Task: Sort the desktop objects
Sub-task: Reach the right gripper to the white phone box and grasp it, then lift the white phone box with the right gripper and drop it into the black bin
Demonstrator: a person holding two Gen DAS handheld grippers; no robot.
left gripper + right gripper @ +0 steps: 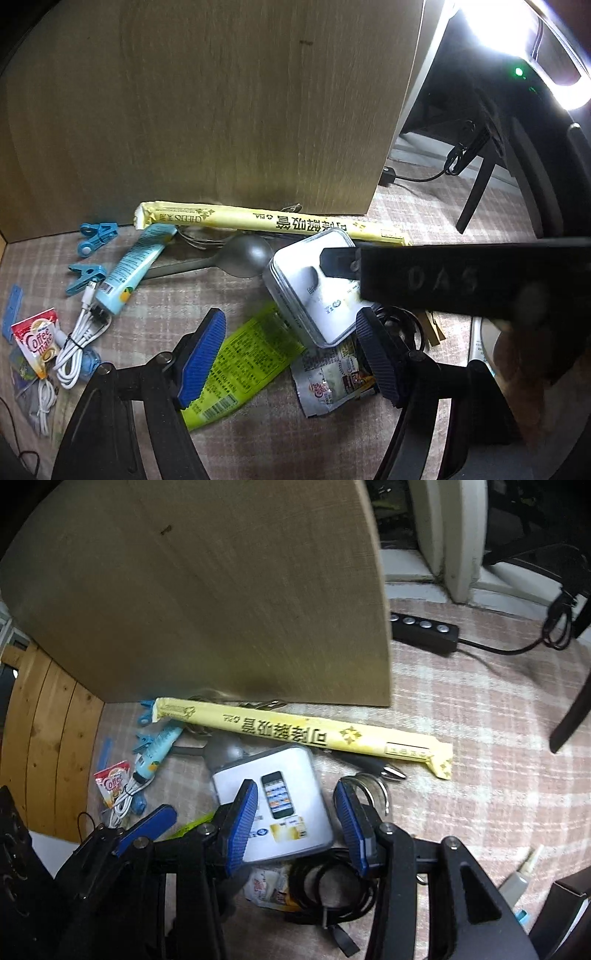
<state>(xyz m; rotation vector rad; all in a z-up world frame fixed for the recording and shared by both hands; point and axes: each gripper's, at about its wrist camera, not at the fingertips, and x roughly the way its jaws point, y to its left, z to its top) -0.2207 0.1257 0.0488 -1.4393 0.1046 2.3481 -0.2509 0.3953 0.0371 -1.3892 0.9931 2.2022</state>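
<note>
The right gripper [295, 823] hangs with its blue ribbed fingers [242, 827] spread wide, straddling the lower part of a white clear-cased box [273, 794] printed with a smartphone; whether the pads touch it cannot be told. In the left wrist view that same box [314, 291] sits tilted, with the right gripper's dark body reaching over it. The left gripper [291, 358] is also wide open and holds nothing; between its fingers lies a lime-green packet [240, 358] with a barcode and small print too fine to read.

Behind the box lies a long yellow sleeve [306, 731] with Chinese characters, seen upside down, and "PLA" by a recycling mark. A metal spoon [236, 256] rests beside the box. Further left are a light blue tube [129, 269], two blue clips [96, 236], a coiled white USB cable [75, 350] and a red sachet reading "Coffee mate" [37, 341].

Everything lies on a pale plaid cloth [480, 775]. A wooden panel [203, 590] stands upright behind, and a black power strip [424, 627] lies to the right of it.
</note>
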